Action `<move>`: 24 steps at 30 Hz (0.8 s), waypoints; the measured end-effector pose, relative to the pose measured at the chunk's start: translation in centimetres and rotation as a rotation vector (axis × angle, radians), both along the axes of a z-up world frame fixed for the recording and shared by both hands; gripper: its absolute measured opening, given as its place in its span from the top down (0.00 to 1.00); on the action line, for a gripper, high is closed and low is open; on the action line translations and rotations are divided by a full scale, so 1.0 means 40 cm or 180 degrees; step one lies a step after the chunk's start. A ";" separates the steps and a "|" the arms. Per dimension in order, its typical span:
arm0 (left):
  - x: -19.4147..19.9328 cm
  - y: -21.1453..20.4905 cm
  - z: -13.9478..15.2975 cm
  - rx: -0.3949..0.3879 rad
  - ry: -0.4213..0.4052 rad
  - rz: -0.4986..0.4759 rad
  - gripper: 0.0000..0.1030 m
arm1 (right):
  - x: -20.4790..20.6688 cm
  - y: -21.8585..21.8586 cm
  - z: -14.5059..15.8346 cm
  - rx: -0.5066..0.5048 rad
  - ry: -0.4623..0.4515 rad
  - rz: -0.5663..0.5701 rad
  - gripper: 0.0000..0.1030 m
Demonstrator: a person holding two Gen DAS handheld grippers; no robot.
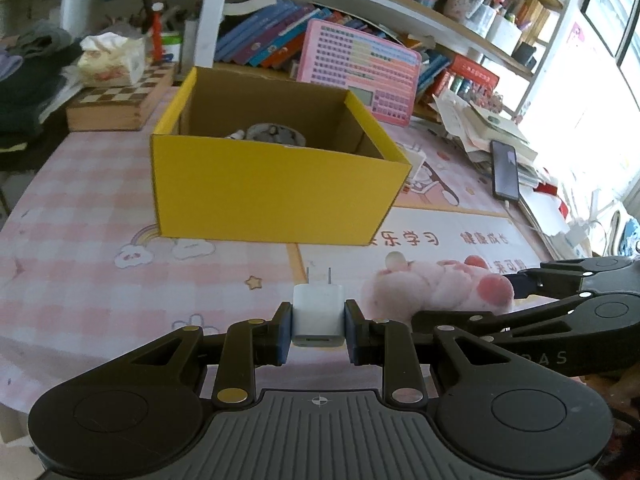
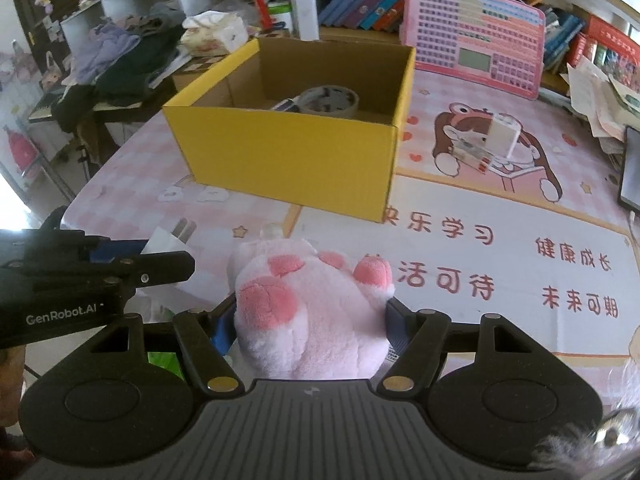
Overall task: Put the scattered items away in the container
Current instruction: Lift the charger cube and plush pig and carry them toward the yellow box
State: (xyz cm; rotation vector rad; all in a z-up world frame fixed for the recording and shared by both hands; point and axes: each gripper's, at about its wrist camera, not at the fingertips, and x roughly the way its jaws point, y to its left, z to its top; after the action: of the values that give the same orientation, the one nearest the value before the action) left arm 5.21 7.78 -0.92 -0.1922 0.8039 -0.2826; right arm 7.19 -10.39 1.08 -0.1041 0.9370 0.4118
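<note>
My left gripper is shut on a white plug charger, prongs pointing ahead toward the yellow cardboard box. The same charger and the left gripper show at the left of the right wrist view. My right gripper is shut on a pink plush paw, which fills the gap between its pads; the plush paw and right gripper appear at the right of the left wrist view. The box stands open ahead and holds a tape roll and another small item.
A small white box lies on the pink mat right of the yellow box. A phone rests at the right edge by piled papers. A chessboard box, tissues, clothes, a pink toy keyboard and books crowd the back.
</note>
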 end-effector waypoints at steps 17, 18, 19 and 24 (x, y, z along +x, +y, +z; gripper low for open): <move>-0.047 0.082 0.018 0.0005 -0.0123 0.0211 0.76 | -0.028 0.100 0.011 0.0054 -0.0090 0.0296 0.33; -0.046 0.085 0.023 0.0006 -0.0140 0.0225 0.76 | -0.028 0.103 0.016 0.0070 -0.0121 0.0318 0.33; -0.045 0.088 0.028 0.0009 -0.0157 0.0242 0.76 | -0.026 0.106 0.022 0.0086 -0.0162 0.0331 0.33; -0.018 0.103 0.061 0.0031 -0.0278 0.0296 0.76 | 0.009 0.104 0.063 0.0160 -0.0361 0.0312 0.33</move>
State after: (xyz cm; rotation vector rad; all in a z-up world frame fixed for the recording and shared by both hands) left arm 4.50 11.88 1.52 -0.2060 0.7077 -0.1981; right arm 7.53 -6.23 3.60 -0.1267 0.8115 0.5147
